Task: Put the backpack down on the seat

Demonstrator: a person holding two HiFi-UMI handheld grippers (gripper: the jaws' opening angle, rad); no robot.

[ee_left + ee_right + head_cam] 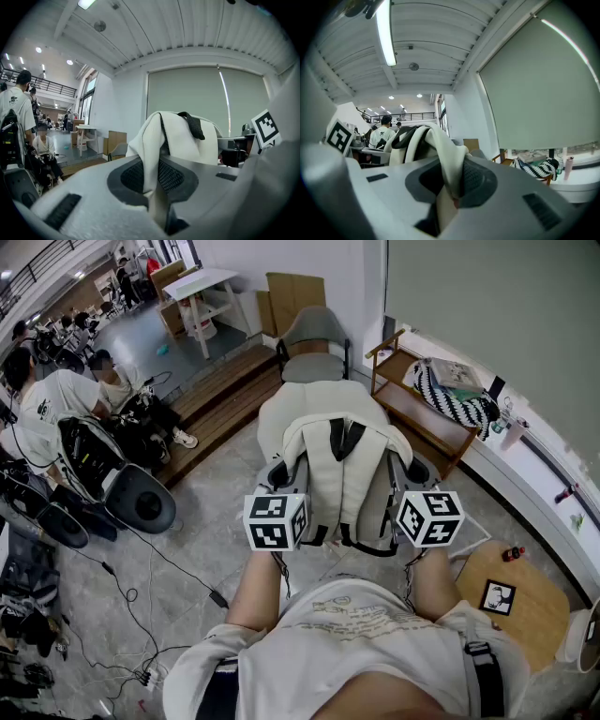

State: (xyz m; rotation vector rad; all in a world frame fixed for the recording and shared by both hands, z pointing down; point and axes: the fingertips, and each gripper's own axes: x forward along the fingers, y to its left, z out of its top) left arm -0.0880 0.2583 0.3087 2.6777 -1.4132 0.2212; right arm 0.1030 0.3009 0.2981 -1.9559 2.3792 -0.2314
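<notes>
A cream backpack (pixel 342 479) with dark straps hangs in front of me, straps side toward me. It hangs over a pale upholstered seat (pixel 281 413); whether they touch I cannot tell. My left gripper (pixel 280 484) is shut on the backpack's left side, and its own view shows cream fabric (pixel 176 136) pinched between the jaws of the left gripper (pixel 157 187). At the backpack's right side, my right gripper (pixel 413 482) is shut on it too. In the right gripper view, the backpack's fabric (pixel 436 140) folds down into the right gripper (pixel 450 187).
A grey chair (pixel 312 343) stands behind the seat. A wooden shelf (pixel 412 404) with a striped bag (pixel 455 395) is at the right, and a round wooden table (pixel 520 601) is near my right arm. People (pixel 56 399), black gear (pixel 112 479) and floor cables (pixel 141 559) are at the left.
</notes>
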